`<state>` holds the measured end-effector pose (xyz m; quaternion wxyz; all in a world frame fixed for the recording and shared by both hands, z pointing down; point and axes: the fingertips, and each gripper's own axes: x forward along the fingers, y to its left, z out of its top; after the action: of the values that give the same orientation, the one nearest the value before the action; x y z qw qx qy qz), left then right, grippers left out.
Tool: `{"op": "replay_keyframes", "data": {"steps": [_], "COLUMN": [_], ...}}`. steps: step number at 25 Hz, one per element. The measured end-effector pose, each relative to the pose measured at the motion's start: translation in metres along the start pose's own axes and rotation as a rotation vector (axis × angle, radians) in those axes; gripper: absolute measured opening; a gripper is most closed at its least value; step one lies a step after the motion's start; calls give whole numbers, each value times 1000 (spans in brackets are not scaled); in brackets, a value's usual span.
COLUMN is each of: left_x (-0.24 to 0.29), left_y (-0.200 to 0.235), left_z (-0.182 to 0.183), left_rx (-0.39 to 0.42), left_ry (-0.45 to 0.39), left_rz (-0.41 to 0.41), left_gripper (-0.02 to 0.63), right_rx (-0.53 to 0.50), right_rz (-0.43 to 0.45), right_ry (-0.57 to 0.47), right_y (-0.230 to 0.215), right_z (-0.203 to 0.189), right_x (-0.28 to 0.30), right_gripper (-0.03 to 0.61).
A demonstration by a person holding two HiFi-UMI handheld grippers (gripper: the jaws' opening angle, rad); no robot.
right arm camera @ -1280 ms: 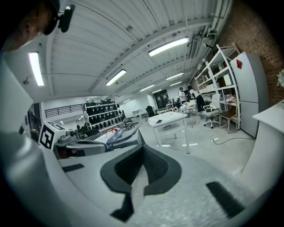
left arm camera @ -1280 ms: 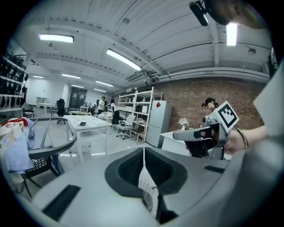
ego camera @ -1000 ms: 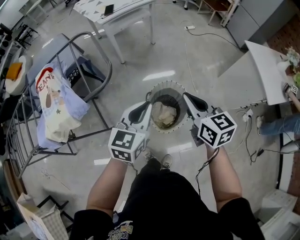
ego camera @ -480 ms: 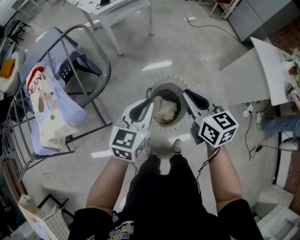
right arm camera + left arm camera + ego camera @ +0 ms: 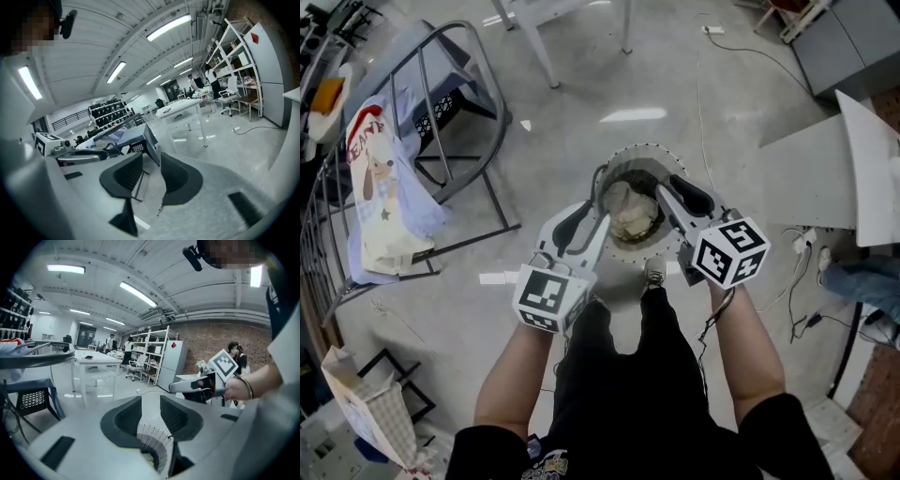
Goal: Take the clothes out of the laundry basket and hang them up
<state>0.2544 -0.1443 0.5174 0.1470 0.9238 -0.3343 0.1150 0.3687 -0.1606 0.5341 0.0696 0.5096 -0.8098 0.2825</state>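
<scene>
Only red "EAN" lettering (image 5: pixel 357 142) on garment (image 5: pixel 392 202)

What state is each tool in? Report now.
Left tool: open, jaws just opening, nothing between them.
Right tool: open, jaws just opening, nothing between them.

Your laundry basket (image 5: pixel 639 149), a round one with a grey mesh wall and a white-stitched rim, stands upright on the floor just ahead of your shoes. A crumpled cream garment (image 5: pixel 628 214) lies inside it. Well off to your left, hung clothes (image 5: pixel 384 206), pale blue and cream with a red-lettered print, drape over the grey metal drying rack (image 5: pixel 494 89).
</scene>
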Motion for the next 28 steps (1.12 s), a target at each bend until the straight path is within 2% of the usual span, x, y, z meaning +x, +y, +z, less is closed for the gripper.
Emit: {"op": "replay_keyframes", "data": {"steps": [6,14,22,28], "left_x": [16,48,82,104], "left_y": [-4,14,42,55], "left_z": [-28,-78,-150,-211], "left_rx": [-1,-5,20,46], "left_ry": [2,46,98,146], "left_rz": [45,83,67,47], "left_gripper": [117,124,127,133], "right_rx": [12,38,71,105], "right_rz": [21,-18,-47,-80], "right_ry": [53,91,125,181], "right_y": [-39,-90,-136,-174], "right_z": [-35,-97,-180,-260], "right_x": [23,62,123,169], "right_gripper": [133,144,149,164]}}
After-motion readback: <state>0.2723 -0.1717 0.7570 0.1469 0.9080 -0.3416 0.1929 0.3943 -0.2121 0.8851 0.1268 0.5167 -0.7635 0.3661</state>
